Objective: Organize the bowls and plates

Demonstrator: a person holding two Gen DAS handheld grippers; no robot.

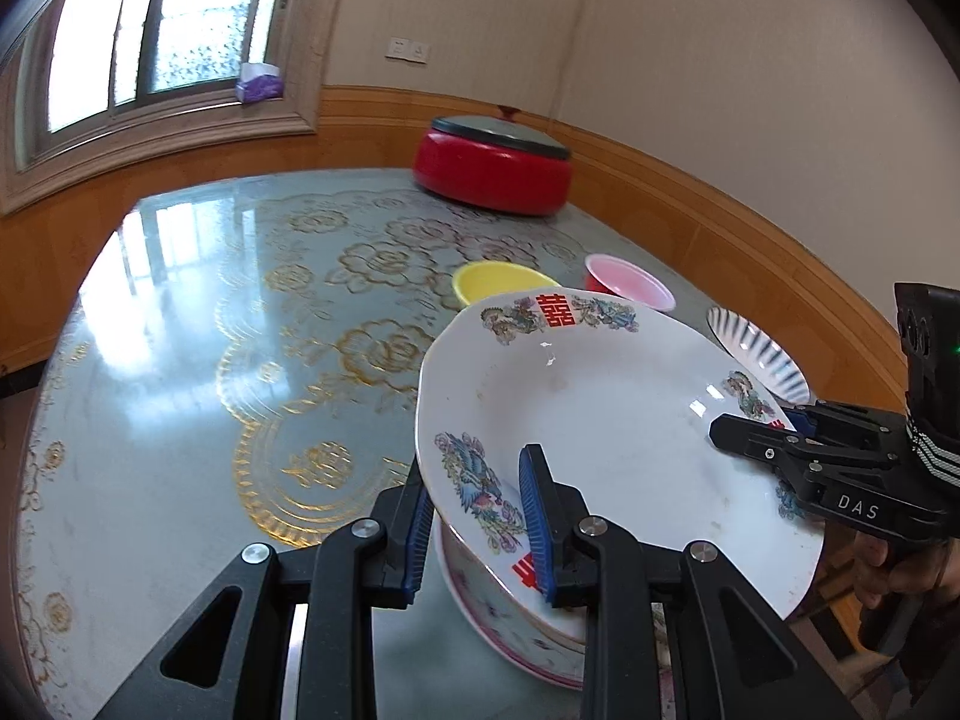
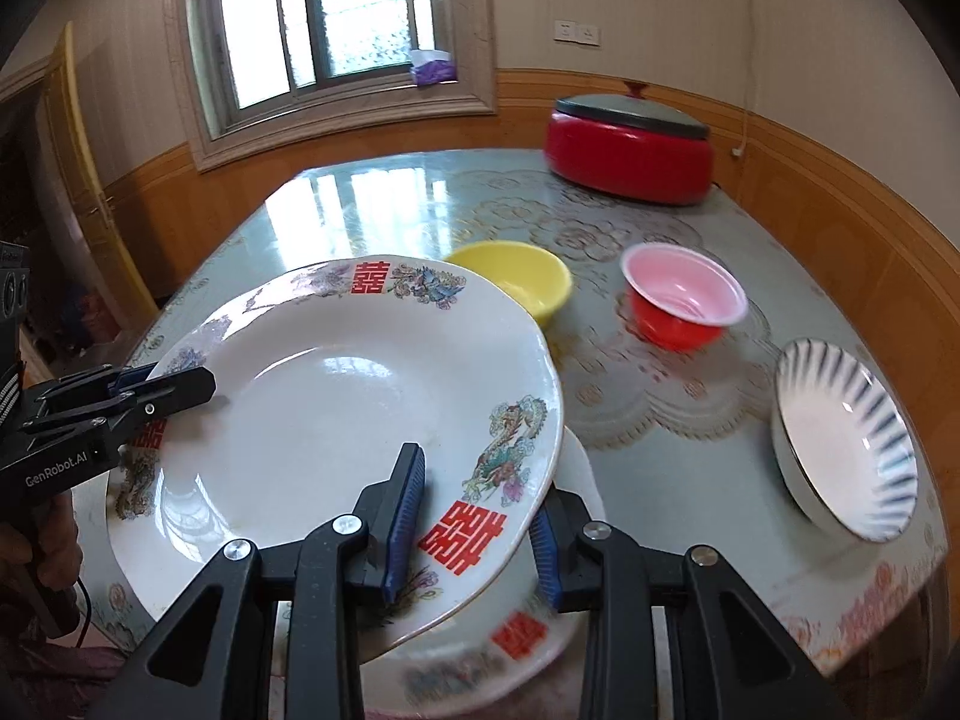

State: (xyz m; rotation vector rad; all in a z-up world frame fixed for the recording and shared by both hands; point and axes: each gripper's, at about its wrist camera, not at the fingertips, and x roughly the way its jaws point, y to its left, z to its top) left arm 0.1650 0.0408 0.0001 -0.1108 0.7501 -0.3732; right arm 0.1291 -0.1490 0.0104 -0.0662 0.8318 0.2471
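Observation:
A large white plate (image 1: 612,420) with red characters and floral rim is held just above a similar plate (image 1: 516,618). My left gripper (image 1: 480,531) is shut on its left rim, my right gripper (image 2: 474,531) on its near right rim. The held plate also shows in the right wrist view (image 2: 324,414), over the lower plate (image 2: 492,642). Each gripper appears in the other's view, the right (image 1: 774,438) and the left (image 2: 150,387). A yellow bowl (image 2: 522,279), a red bowl with pink inside (image 2: 681,303) and a blue-striped dish (image 2: 846,438) stand on the table beyond.
A patterned glass-topped table (image 1: 240,330) stands against a wood-panelled wall. A red round cooker with a dark lid (image 1: 495,165) sits at the far side. A purple tissue pack (image 1: 259,81) lies on the window sill.

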